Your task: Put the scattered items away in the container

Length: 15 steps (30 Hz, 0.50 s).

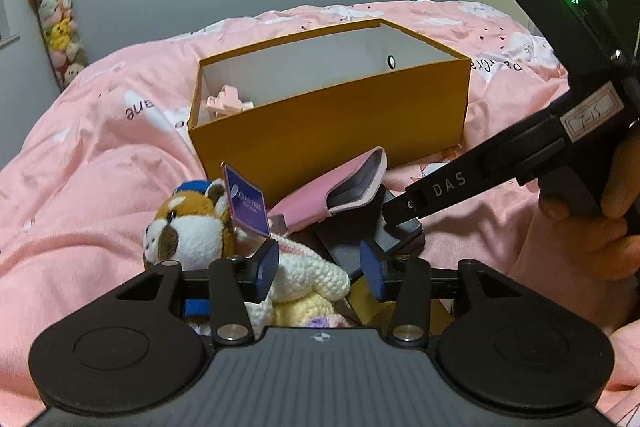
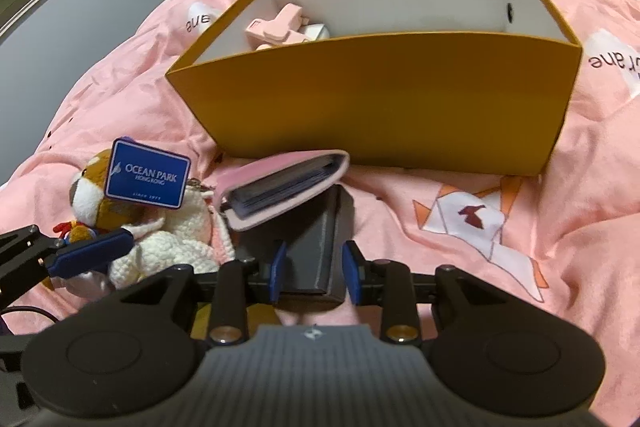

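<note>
The orange box (image 1: pixel 332 123) (image 2: pixel 380 99) stands open on the bed with a pink clip (image 1: pixel 228 101) (image 2: pixel 276 25) inside. In front of it lie a pink wallet (image 1: pixel 320 199) (image 2: pixel 280 187), a black box (image 1: pixel 348 247) (image 2: pixel 312 251), a red panda plush (image 1: pixel 188 227) (image 2: pixel 90 187) with a blue tag (image 2: pixel 146 173), and a white crochet toy (image 1: pixel 312 275) (image 2: pixel 172 239). My left gripper (image 1: pixel 320 269) is open, its pads either side of the crochet toy without squeezing it. My right gripper (image 2: pixel 315 271) straddles the black box's near end, pads against both sides.
A pink printed quilt (image 2: pixel 500 227) covers the bed all round the box. A person's hand (image 1: pixel 600 219) holds the right gripper's handle. A column of small plush toys (image 1: pixel 54 11) hangs on the grey wall at the left. A small white item (image 2: pixel 318 31) lies beside the clip.
</note>
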Each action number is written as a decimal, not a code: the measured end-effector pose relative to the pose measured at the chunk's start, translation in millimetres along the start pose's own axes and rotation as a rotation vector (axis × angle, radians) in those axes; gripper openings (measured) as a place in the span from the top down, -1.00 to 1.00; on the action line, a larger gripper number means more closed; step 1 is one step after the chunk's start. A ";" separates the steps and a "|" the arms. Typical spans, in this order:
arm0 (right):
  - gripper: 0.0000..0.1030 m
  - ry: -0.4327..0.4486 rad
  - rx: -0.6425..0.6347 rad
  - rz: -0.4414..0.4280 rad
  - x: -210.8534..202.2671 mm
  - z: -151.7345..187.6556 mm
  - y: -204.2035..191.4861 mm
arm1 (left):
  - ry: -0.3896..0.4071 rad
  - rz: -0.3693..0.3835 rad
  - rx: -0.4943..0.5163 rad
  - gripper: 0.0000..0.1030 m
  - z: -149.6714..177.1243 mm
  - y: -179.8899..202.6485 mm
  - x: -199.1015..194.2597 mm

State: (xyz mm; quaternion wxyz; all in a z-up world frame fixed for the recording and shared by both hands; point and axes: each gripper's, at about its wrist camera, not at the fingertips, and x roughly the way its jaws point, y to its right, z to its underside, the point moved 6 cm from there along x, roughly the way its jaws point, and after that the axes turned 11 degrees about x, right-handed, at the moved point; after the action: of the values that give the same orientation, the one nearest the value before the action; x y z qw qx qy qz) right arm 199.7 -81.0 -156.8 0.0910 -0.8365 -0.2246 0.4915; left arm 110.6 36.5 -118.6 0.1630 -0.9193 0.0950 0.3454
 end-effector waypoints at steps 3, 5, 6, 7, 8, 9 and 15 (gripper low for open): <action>0.34 0.019 0.003 0.002 -4.9 -2.3 1.9 | 0.003 0.000 0.017 -0.11 -2.4 1.2 2.2; 0.34 0.033 0.000 0.008 -7.7 -3.6 3.2 | 0.004 0.006 0.025 -0.14 -2.9 1.8 3.8; 0.34 0.039 0.001 0.012 -8.9 -4.2 4.3 | 0.002 0.009 0.029 -0.16 -2.9 2.1 4.7; 0.34 0.043 0.003 0.017 -9.7 -4.7 5.9 | -0.001 0.012 0.035 -0.16 -2.9 2.8 5.8; 0.34 0.046 0.006 0.024 -10.0 -4.9 7.7 | -0.005 0.013 0.044 -0.17 -3.2 4.0 7.3; 0.34 0.046 0.011 0.029 -9.8 -5.0 9.6 | -0.009 0.012 0.055 -0.17 -3.6 5.3 8.9; 0.34 0.037 0.019 0.025 -5.6 -4.6 15.6 | -0.017 -0.017 0.161 -0.17 -10.7 17.3 17.2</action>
State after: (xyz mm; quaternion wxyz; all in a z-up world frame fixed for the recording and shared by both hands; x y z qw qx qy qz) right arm 205.7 -97.1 -156.0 0.0967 -0.8473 -0.2078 0.4792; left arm 124.9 15.5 -126.5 0.2401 -0.9009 0.1134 0.3433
